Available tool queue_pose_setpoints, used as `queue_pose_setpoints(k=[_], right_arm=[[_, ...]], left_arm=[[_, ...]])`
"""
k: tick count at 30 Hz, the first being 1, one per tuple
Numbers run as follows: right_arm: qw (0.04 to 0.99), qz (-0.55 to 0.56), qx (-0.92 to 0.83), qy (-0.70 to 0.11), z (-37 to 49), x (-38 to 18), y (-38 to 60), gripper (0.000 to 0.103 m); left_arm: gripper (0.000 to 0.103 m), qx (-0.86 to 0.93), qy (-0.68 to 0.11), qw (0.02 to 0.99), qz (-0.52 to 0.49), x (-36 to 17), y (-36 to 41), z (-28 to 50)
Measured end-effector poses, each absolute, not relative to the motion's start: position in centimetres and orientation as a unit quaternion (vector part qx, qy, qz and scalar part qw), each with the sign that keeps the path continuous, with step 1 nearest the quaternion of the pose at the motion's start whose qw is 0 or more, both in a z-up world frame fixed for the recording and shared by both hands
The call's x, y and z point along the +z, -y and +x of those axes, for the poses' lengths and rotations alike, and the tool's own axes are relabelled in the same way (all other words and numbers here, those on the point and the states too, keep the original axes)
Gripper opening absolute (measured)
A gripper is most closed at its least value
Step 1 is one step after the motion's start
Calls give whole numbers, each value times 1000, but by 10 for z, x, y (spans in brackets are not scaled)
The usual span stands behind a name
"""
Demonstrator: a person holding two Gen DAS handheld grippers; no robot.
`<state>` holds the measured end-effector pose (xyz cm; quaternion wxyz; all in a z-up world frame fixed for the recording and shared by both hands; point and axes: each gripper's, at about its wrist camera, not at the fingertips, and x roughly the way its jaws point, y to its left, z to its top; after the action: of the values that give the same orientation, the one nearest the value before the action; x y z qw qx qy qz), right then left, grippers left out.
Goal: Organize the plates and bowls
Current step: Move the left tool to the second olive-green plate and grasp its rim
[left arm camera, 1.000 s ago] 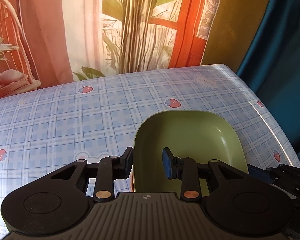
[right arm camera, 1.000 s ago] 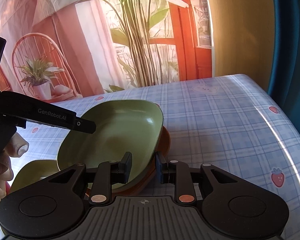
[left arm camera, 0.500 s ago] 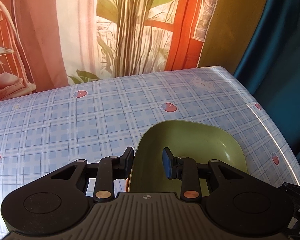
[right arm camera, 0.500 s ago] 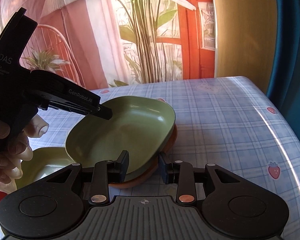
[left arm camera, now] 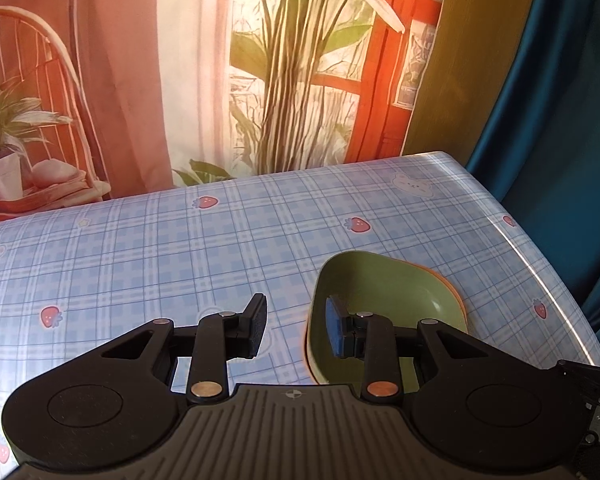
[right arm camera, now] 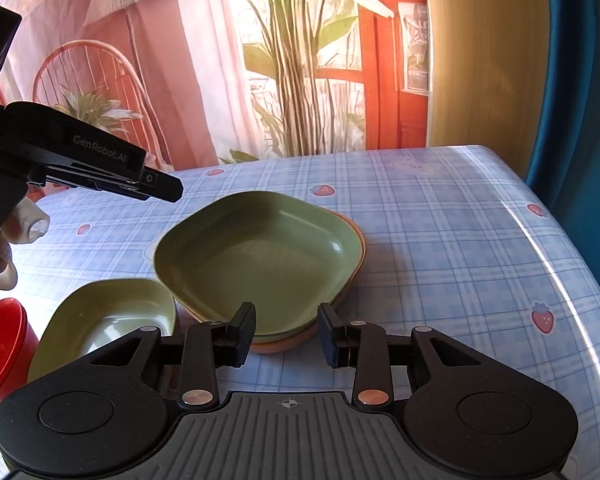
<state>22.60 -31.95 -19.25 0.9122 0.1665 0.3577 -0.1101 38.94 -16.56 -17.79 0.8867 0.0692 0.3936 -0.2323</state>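
**Now both tongs stand open over the stacked dishes**

Plainly, the green plate [right arm camera: 256,252] sits nested on an orange plate [right arm camera: 296,340], of which only a thin rim shows along the right and near edges. The pair rests on the blue checked tablecloth [right arm camera: 440,248], printed with strawberries and small bears.

From the right wrist view, the right gripper [right arm camera: 287,334] hovers at the near edge of the stack with its jaws spread wide; the near rim of the two plates lies between the fingertips, but neither pad touches it. To the left of the stack, touching or nearly touching its corner, sits a paler green bowl [right arm camera: 108,320], and a red container [right arm camera: 4,348] stands at the far left edge beside a bare hand [right arm camera: 0,248].

From the left wrist view, the left gripper [left arm camera: 296,330] is likewise open and holds nothing. Its right finger hangs over the green plate's [left arm camera: 384,296] left inner wall, while its left finger is over bare cloth, so the plate's left rim falls between the two. The orange plate [left arm camera: 456,296] peeks out on the far right side. Whether the pad touches the plate cannot be told.

On the side of the left gripper's [right arm camera: 156,186] arm, seen from the right wrist view, white lettering reads "GenRobot.AI".
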Motion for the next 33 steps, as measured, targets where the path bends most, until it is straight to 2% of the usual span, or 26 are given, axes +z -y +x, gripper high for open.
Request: queue_pose_setpoints(k=[14, 33], right_arm=[[915, 156, -71, -365, 224, -185, 276, 32], [906, 147, -40, -395, 227, -202, 253, 31]], left_arm=[[34, -196, -412, 889, 46, -182, 117, 352], [34, -192, -422, 886, 30, -191, 104, 322]])
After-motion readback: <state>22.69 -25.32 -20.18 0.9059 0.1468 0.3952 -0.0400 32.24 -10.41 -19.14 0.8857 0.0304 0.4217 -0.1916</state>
